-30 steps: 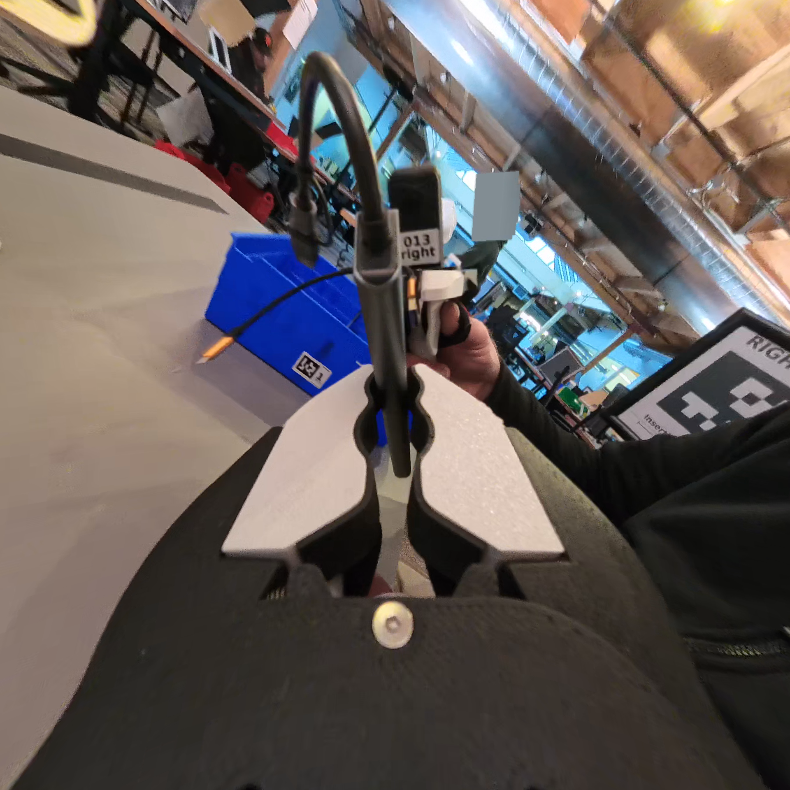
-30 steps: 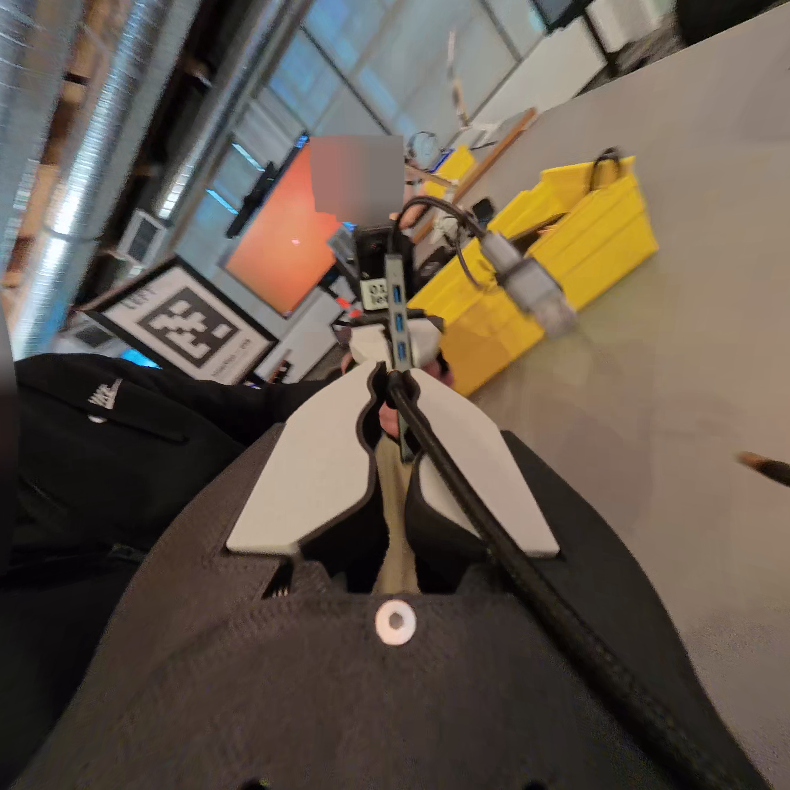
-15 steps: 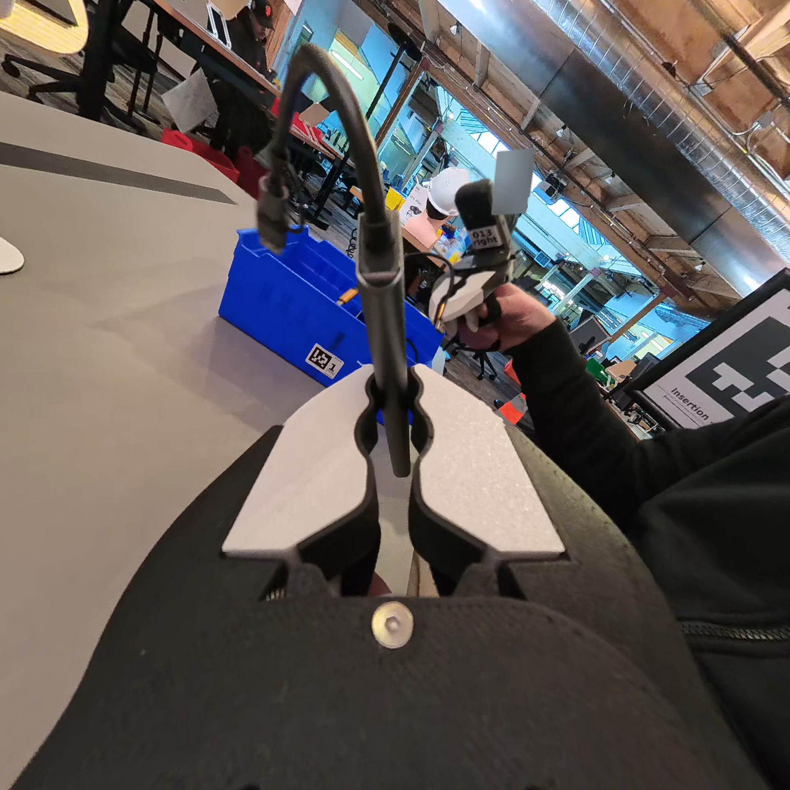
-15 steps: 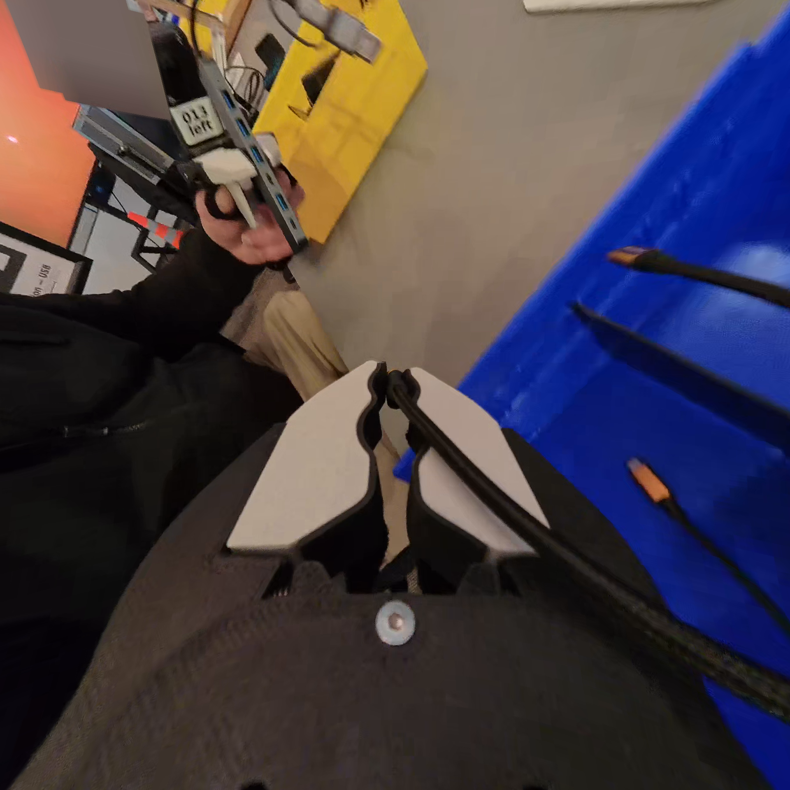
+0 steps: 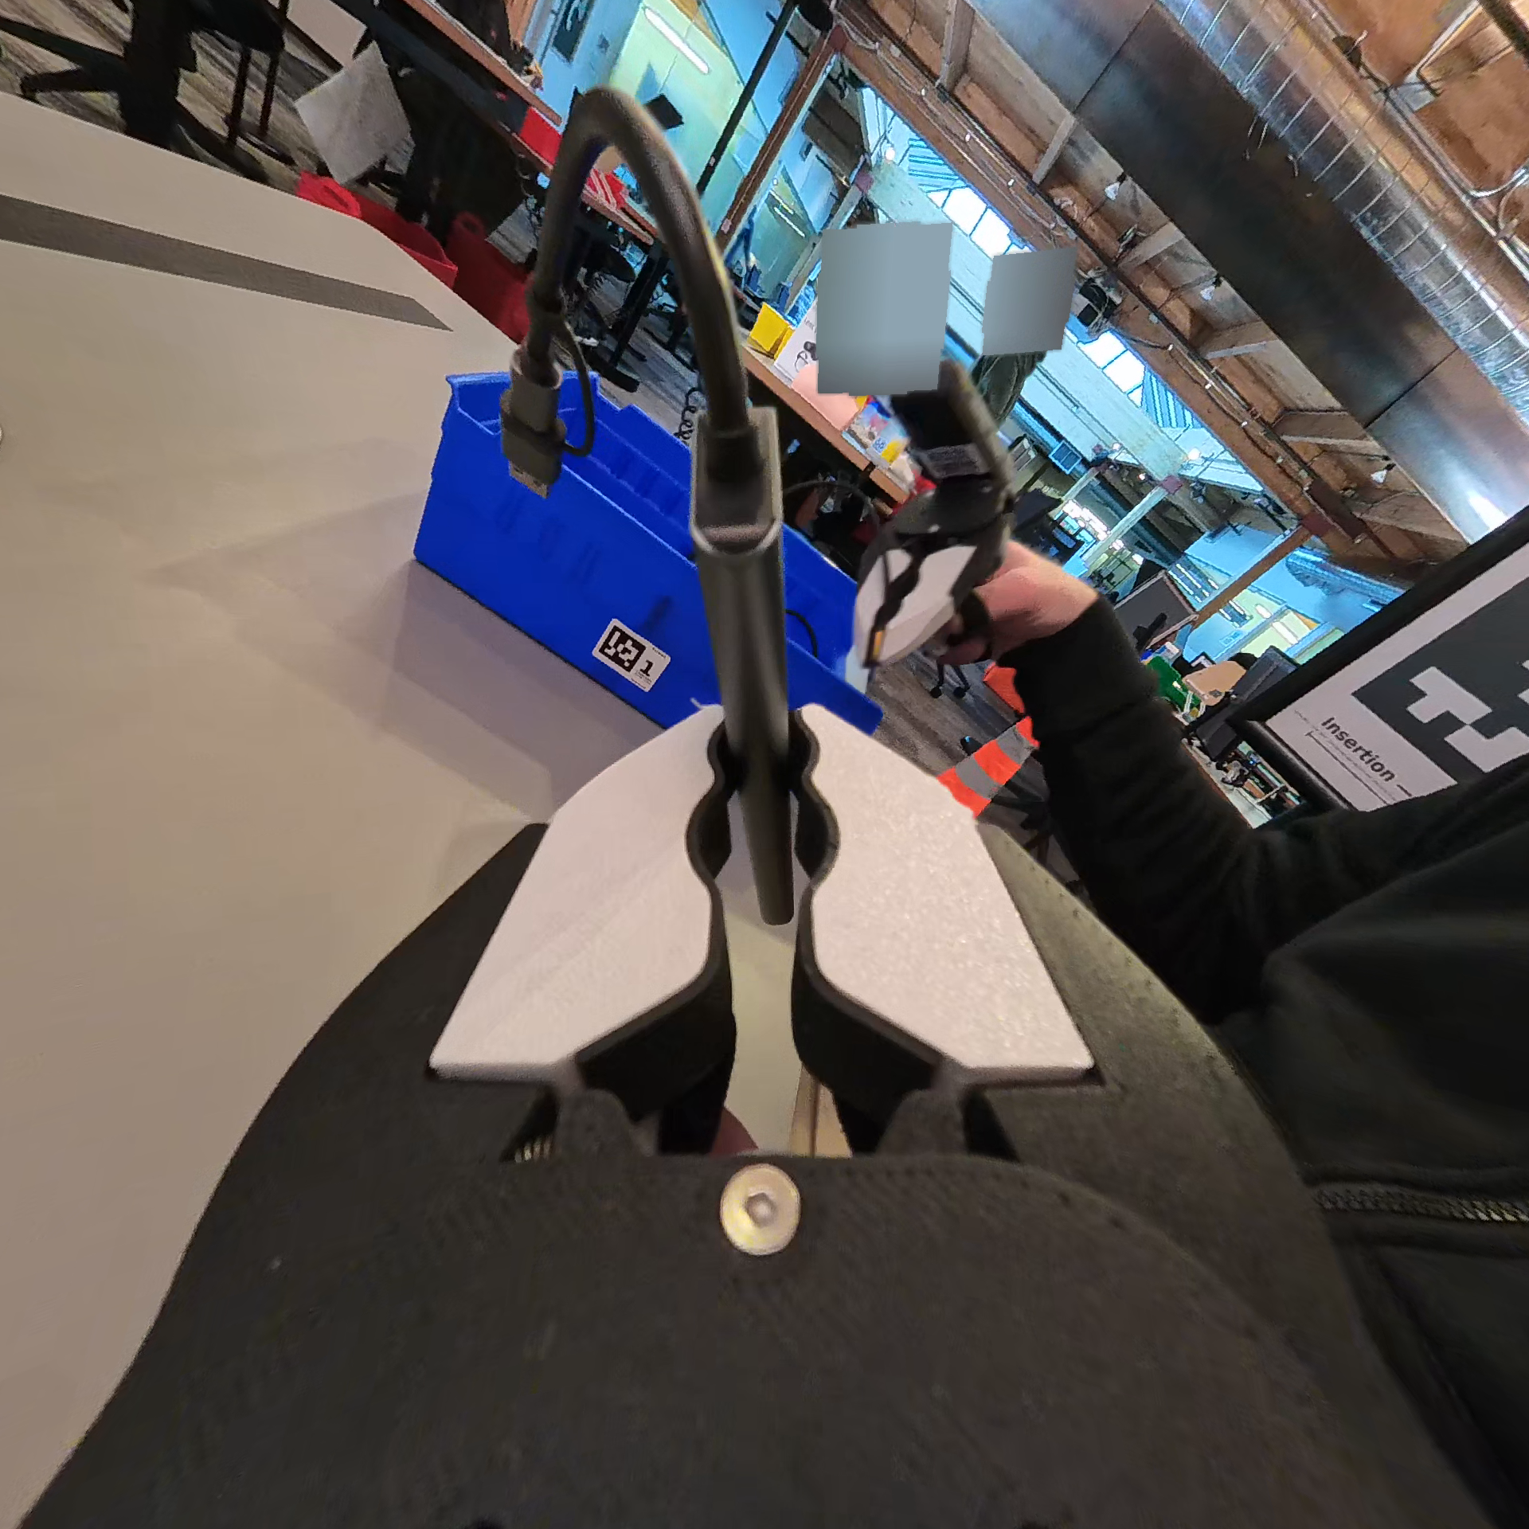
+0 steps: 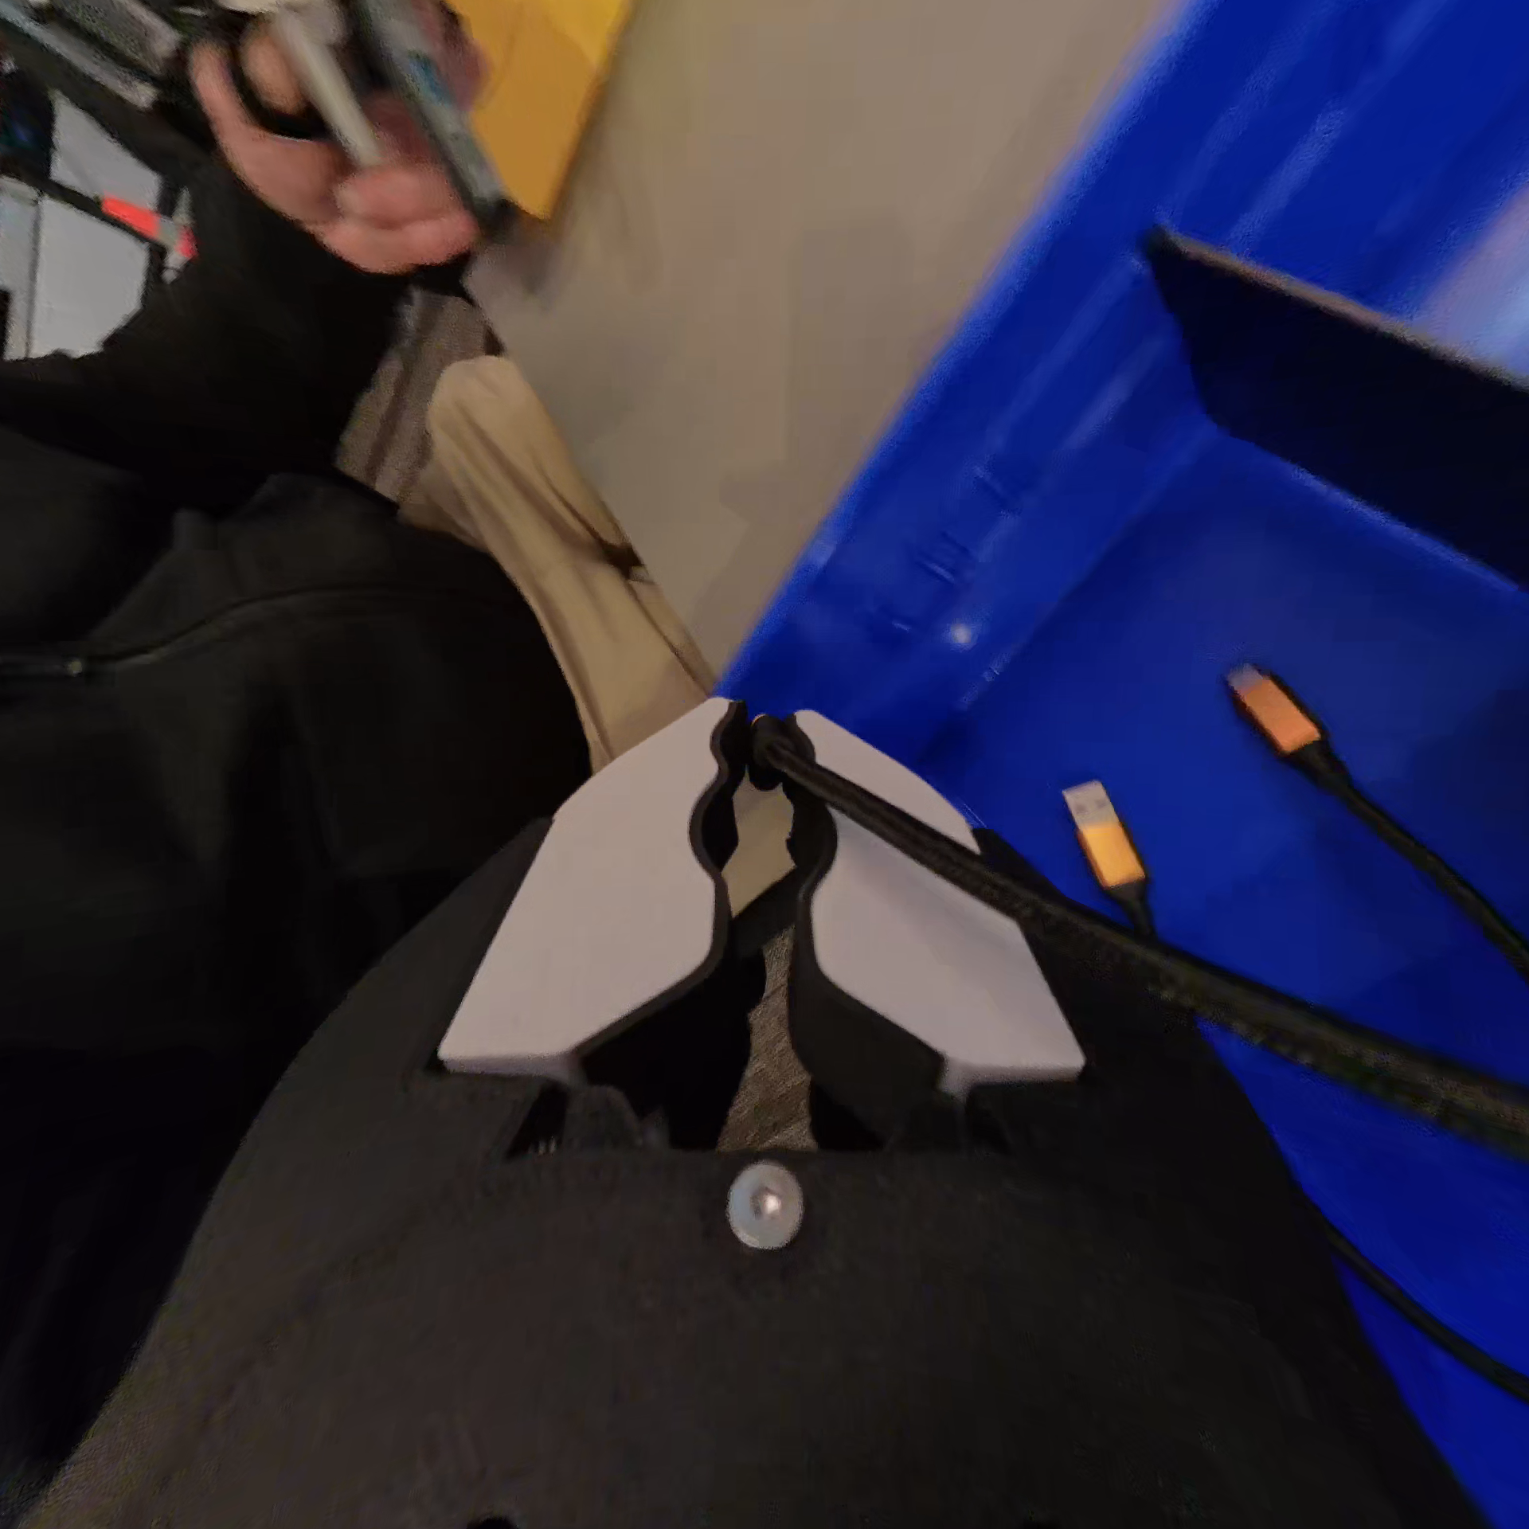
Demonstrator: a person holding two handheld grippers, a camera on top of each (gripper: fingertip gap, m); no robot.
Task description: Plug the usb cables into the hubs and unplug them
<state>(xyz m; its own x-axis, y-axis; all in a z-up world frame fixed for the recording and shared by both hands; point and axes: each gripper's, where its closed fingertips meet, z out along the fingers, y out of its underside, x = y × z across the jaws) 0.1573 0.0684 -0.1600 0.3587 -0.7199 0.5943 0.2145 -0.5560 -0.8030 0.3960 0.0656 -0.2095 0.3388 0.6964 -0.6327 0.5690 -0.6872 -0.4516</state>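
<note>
Blur smeared most of the right wrist view, so the far hub (image 6: 430, 99) showed only as a grey streak above a hand (image 6: 364, 198), with a yellow bin (image 6: 546, 91) behind it. The right hand-held gripper (image 6: 765, 749) was clenched on a black braided cable (image 6: 1076, 935), which ran off the frame's right edge; its plug end was hidden between the fingertips, though a sliver of orange there was perhaps the connector. Two more orange-tipped cables (image 6: 1104, 844) lay inside the blue bin (image 6: 1076, 414).

The left hand-held gripper (image 5: 757, 745) was closed around a slim grey hub (image 5: 740, 645), held upright, its lower end sunk between the pads. The hub's own lead (image 5: 645, 215) arched over, and its plug (image 5: 529, 430) dangled free above the grey surface (image 5: 207, 745). The blue bin (image 5: 563, 563) carried a small square-coded sticker (image 5: 630, 654), and a large black-and-white marker board (image 5: 1423, 703) was cut off at the right edge.
</note>
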